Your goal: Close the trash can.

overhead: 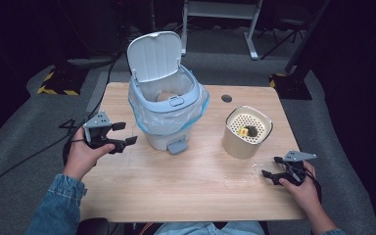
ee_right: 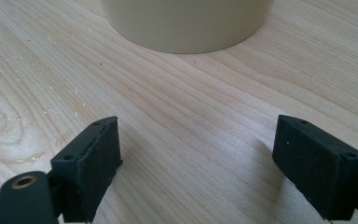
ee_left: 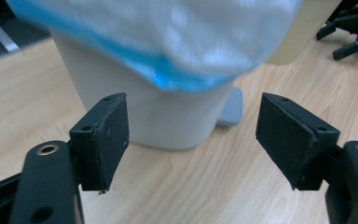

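Note:
A white pedal bin (overhead: 169,98) stands at the back left of the wooden table (overhead: 191,186), its lid raised and a blue-edged plastic liner (overhead: 198,110) folded over the rim. My left gripper (overhead: 126,133) hovers to its left, open and empty, pointing at the bin. In the left gripper view, the bin wall (ee_left: 158,112) and grey pedal (ee_left: 230,107) lie beyond my jaws (ee_left: 193,140). A beige canister (overhead: 247,132) with a perforated insert holds something yellow (overhead: 243,131). My right gripper (overhead: 271,167) rests on the table at the front right, open and empty, facing the canister (ee_right: 186,23).
A round cable hole (overhead: 226,98) sits in the table behind the canister. The bin's pedal (overhead: 177,145) sticks out toward me. Bare wood (ee_right: 191,102) lies between my right jaws (ee_right: 198,163) and the canister. A white desk frame (overhead: 220,14) stands on the floor beyond.

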Demonstrator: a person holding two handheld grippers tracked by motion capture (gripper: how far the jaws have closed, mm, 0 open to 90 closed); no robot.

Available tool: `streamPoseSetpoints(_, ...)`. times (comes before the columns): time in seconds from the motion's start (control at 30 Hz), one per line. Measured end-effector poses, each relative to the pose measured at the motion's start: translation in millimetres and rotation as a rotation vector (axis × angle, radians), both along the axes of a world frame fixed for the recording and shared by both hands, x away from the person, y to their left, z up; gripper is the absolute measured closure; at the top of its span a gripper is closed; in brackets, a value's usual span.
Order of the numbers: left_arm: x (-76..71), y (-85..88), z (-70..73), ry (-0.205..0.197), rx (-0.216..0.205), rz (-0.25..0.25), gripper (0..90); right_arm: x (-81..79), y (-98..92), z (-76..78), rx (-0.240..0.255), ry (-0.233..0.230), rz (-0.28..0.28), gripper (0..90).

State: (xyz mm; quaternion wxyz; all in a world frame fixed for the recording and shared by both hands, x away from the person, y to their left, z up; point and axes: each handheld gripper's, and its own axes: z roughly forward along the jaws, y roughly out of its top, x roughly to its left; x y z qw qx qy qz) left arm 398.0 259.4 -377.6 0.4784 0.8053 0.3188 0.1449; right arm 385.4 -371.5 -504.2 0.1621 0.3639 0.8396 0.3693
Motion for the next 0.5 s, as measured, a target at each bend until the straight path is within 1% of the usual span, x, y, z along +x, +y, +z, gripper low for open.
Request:
streamPoseSetpoints(0.1, 4.8, -1.5, 15.9, -0.026, 0.001, -0.007, 26.2, -0.5, 0.1, 0.1, -0.001, 0.0, -0.003, 15.6)
streamPoseSetpoints(0.33, 16.3, -3.3, 45.9, -0.055, 0.011, -0.021, 27.4, -1.2, 0.2, 0.1, 0.002, 0.0, -0.004, 16.2)
streamPoseSetpoints(0.5, 29.1, -3.4, 66.3, -0.08, 0.028, -0.034, 27.7, -1.7, 0.0, 0.1, 0.003, -0.002, -0.004, 16.6)
